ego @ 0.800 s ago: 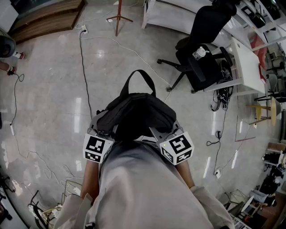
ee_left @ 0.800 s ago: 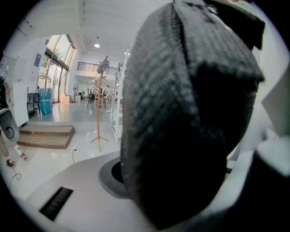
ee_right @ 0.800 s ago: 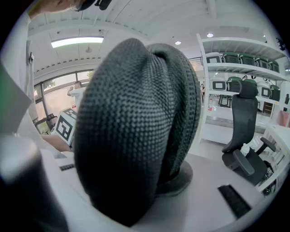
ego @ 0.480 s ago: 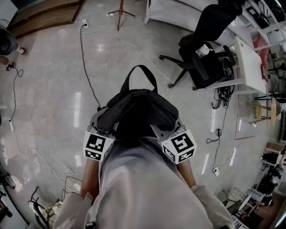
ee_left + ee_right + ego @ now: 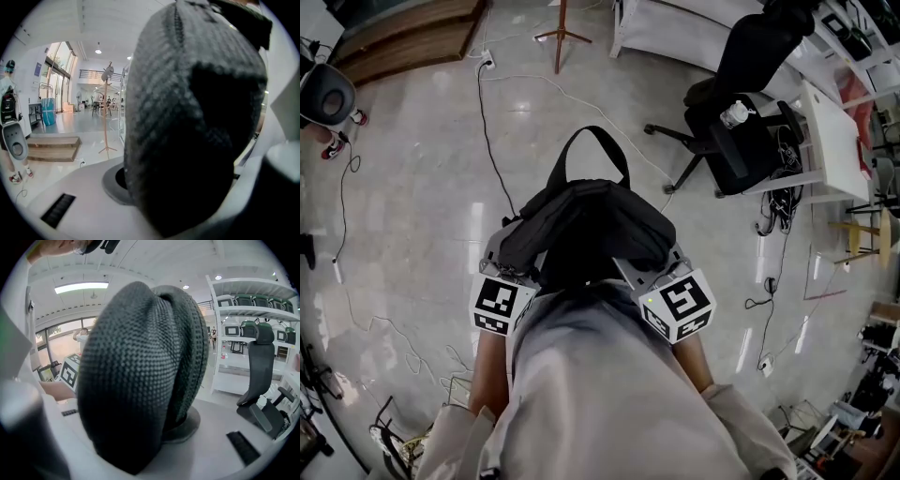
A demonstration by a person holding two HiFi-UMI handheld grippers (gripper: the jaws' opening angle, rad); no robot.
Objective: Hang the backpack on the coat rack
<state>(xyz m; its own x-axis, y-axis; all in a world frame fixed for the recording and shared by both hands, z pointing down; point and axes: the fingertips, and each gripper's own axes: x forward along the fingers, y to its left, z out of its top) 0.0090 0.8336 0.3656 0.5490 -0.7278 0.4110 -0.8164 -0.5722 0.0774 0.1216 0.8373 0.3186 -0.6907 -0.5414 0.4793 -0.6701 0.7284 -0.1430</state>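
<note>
Backpack (image 5: 586, 230) is carried close to the body and spans crosswise between the grippers. Left gripper (image 5: 508, 267) is partly closed on its left flank, right gripper (image 5: 661, 272) partly closed on its right flank; fabric fills both jaw gaps. Carry loop (image 5: 592, 155) sticks out up-frame from the far edge. Coat rack (image 5: 562, 33) stands at top of frame, slightly left of the loop and well apart, so the left gripper is probably nearer. Bag looks shut, contents unseen.

Bright overhead lighting — floor (image 5: 412, 187) glare, fisheye-bent edges, backpack (image 5: 187, 117) blurred close-up.
</note>
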